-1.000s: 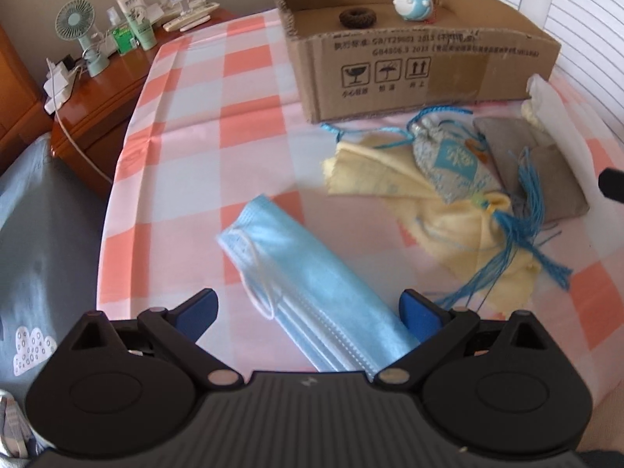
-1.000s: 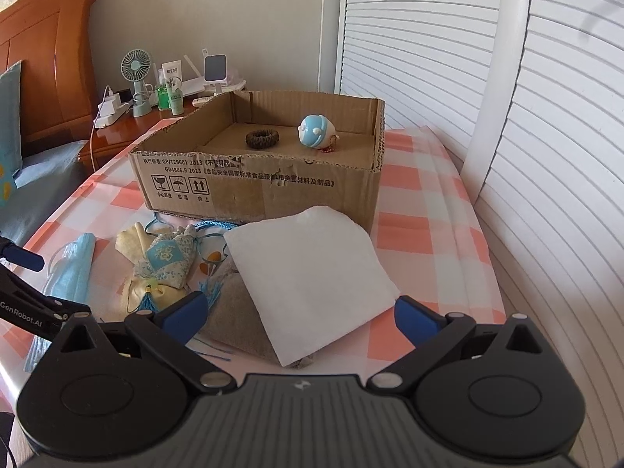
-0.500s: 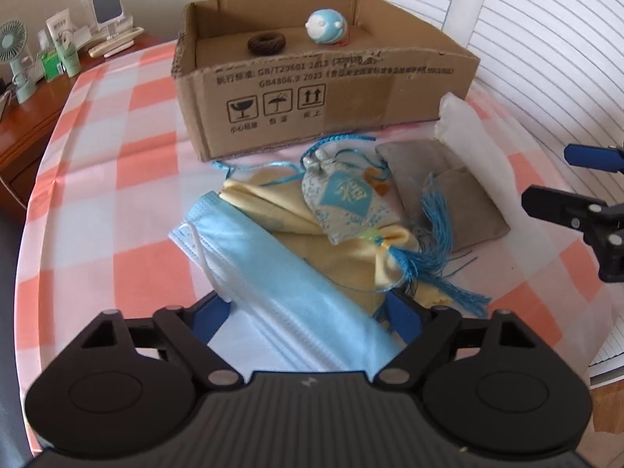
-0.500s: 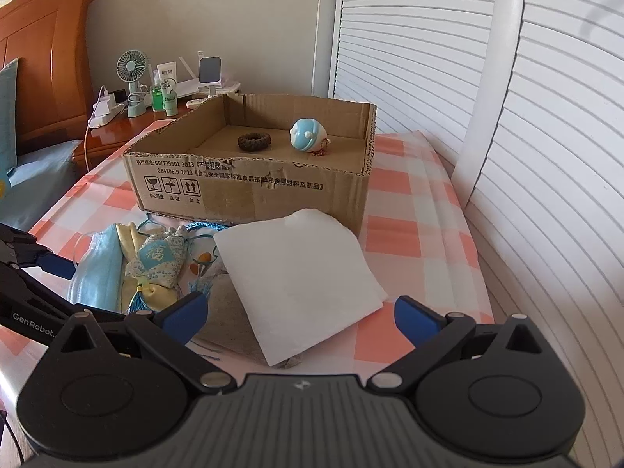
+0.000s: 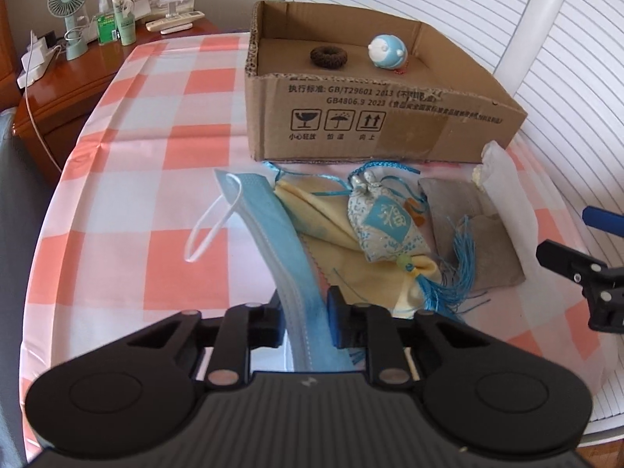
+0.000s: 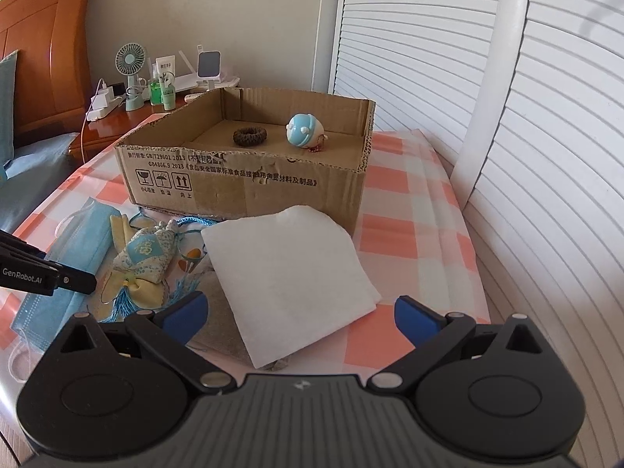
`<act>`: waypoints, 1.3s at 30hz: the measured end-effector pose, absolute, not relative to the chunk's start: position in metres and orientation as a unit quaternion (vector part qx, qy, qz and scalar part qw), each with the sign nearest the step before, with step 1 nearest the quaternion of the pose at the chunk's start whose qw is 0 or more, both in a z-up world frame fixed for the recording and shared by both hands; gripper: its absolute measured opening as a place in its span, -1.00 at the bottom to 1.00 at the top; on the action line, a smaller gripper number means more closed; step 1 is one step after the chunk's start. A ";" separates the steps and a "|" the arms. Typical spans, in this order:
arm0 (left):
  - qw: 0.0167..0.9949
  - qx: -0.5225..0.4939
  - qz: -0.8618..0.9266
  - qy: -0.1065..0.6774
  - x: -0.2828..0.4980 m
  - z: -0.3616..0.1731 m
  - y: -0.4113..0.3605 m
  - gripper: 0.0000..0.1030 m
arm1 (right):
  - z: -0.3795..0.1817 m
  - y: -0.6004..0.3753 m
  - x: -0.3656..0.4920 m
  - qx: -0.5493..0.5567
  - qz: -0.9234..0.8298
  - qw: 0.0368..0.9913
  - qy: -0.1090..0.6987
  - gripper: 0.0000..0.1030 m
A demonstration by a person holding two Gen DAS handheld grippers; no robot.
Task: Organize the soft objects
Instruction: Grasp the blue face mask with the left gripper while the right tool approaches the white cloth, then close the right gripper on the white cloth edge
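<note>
**Left gripper clamps the face mask**

The mask (image 5: 273,234), pale blue and folded long, runs from the left gripper (image 5: 304,325) out over the checked tablecloth (image 5: 156,156), one white ear loop (image 5: 206,230) hanging free at its far end. The left jaws have just been closing and now pinch the mask's near end between them. Just right of the mask lies a yellow cloth (image 5: 331,230) with a patterned sachet (image 5: 384,226) and its blue tassel (image 5: 448,277) on top, then a grey pouch (image 5: 487,253) partly under a white cloth (image 6: 288,273). Behind them stands a cardboard box (image 5: 390,124) holding a dark hair tie (image 5: 328,56) and a blue-and-white toy (image 5: 388,52). The right gripper (image 6: 300,319) hangs above the white cloth's near edge, jaws wide apart and holding nothing.
</note>
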State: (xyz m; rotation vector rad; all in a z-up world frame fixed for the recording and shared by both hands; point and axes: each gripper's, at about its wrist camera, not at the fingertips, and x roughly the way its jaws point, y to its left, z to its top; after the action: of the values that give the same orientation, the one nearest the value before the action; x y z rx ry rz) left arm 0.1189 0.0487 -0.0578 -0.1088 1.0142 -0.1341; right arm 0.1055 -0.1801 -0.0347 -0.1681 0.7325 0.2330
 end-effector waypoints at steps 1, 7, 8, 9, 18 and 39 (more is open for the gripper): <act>0.870 -0.051 -0.068 0.485 0.118 -0.058 0.051 -0.72 | -0.035 -0.180 0.106 -0.084 0.113 0.923 0.357 1.00; 0.874 -0.012 -0.081 0.479 0.108 -0.050 0.056 -0.79 | -0.036 -0.179 0.107 -0.091 0.124 0.923 0.354 1.00; 0.876 -0.005 -0.082 0.475 0.106 -0.046 0.056 -0.79 | -0.037 -0.178 0.108 -0.093 0.128 0.922 0.352 1.00; 0.878 -0.002 -0.082 0.472 0.104 -0.043 0.057 -0.79 | -0.038 -0.177 0.109 -0.094 0.133 0.922 0.350 1.00; 0.881 0.003 -0.094 0.463 0.101 -0.036 0.056 -0.79 | -0.056 -0.158 0.124 -0.126 0.134 0.920 0.347 0.81; 0.874 -0.010 -0.086 0.479 0.115 -0.059 0.062 -0.67 | -0.060 -0.154 0.128 -0.189 0.045 0.919 0.343 -0.09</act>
State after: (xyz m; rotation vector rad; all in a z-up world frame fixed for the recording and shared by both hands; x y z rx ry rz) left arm 0.1147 0.0623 -0.0585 -0.0216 1.0004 -0.1803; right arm 0.1278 -0.1539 -0.0604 -0.3878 0.7046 0.0921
